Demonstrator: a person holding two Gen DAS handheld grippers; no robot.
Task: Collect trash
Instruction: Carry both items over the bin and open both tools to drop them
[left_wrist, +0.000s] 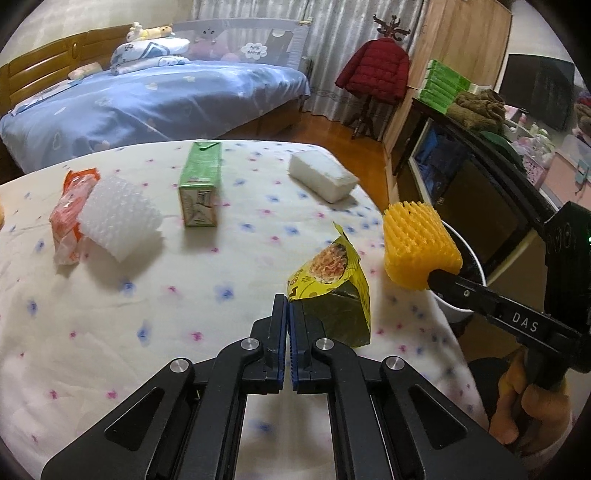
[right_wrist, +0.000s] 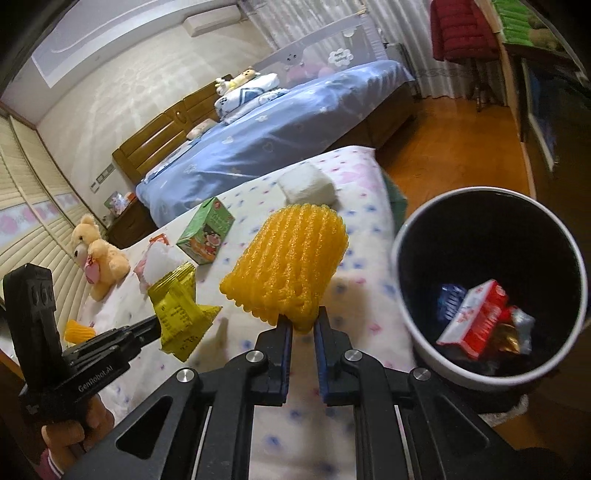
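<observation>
My left gripper (left_wrist: 287, 314) is shut on a yellow snack wrapper (left_wrist: 334, 284), held just above the flowered tablecloth; it also shows in the right wrist view (right_wrist: 181, 314). My right gripper (right_wrist: 303, 325) is shut on a yellow foam fruit net (right_wrist: 288, 266), held over the table edge beside the bin; the net also shows in the left wrist view (left_wrist: 419, 247). The white bin (right_wrist: 406, 317) stands at the right and holds several wrappers and a red and white carton (right_wrist: 476, 321).
On the table lie a green drink carton (left_wrist: 199, 184), a white foam net (left_wrist: 118, 221) over an orange wrapper (left_wrist: 72, 206), and a white foam block (left_wrist: 321, 173). A teddy bear (right_wrist: 98, 254) sits at the far left. A bed and a cabinet stand beyond.
</observation>
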